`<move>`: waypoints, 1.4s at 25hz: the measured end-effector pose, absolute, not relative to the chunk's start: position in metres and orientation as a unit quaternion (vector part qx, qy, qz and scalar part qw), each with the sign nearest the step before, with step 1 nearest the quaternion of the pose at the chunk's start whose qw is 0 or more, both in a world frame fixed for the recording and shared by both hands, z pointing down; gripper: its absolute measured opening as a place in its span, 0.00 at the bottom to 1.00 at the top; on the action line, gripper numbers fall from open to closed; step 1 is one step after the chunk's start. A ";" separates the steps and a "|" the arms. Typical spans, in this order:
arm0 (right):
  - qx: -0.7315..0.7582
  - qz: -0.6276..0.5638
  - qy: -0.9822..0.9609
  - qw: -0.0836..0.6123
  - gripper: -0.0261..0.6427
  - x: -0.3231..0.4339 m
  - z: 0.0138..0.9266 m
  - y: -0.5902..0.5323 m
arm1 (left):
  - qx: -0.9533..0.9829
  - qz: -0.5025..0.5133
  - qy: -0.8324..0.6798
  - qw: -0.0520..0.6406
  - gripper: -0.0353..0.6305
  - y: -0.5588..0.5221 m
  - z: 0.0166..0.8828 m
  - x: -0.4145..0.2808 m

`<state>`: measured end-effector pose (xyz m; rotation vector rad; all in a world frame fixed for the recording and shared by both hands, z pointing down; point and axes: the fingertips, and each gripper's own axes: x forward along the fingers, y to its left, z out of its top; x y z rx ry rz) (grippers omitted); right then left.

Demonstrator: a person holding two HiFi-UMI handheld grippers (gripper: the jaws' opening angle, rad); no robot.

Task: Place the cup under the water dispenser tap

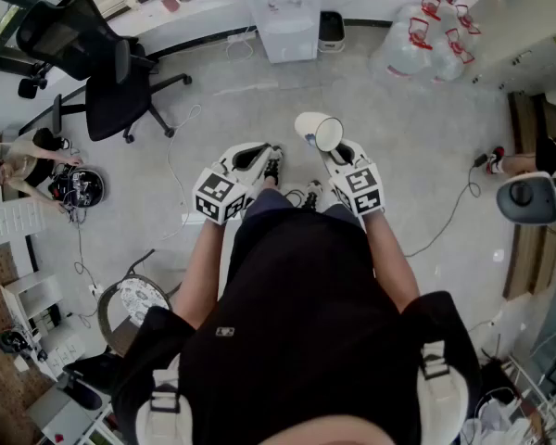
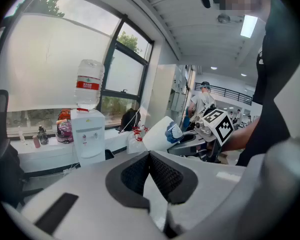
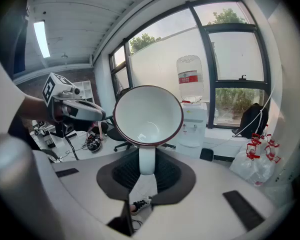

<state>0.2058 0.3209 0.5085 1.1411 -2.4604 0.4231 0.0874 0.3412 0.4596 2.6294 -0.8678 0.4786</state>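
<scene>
Right gripper (image 3: 146,176) clamped on the handle (image 3: 146,160) of the cup (image 3: 148,115); left gripper (image 2: 151,174) pinched shut on nothing.
We hold the cup out front at 12 o'clock from our chest, its mouth tipped back toward us, and the dispenser (image 1: 290,12) stands farther off at 12, well apart. We judge it glazed ceramic: stiff, light enough for one gripper, but slick and breakable. Hung from a thin handle, it could swivel or slip between the pads. The handle looks the right hold, pinched close to the cup's wall, and we'd set it down gently at the dispenser.
</scene>
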 end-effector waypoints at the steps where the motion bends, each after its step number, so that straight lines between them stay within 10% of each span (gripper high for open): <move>1: 0.406 0.155 -0.878 0.199 0.10 0.207 0.509 0.326 | 0.923 0.167 -0.305 0.165 0.05 0.343 0.459 0.089; 35: 0.409 0.177 -0.872 0.204 0.10 0.215 0.511 0.308 | 0.920 0.148 -0.315 0.183 0.05 0.314 0.460 0.088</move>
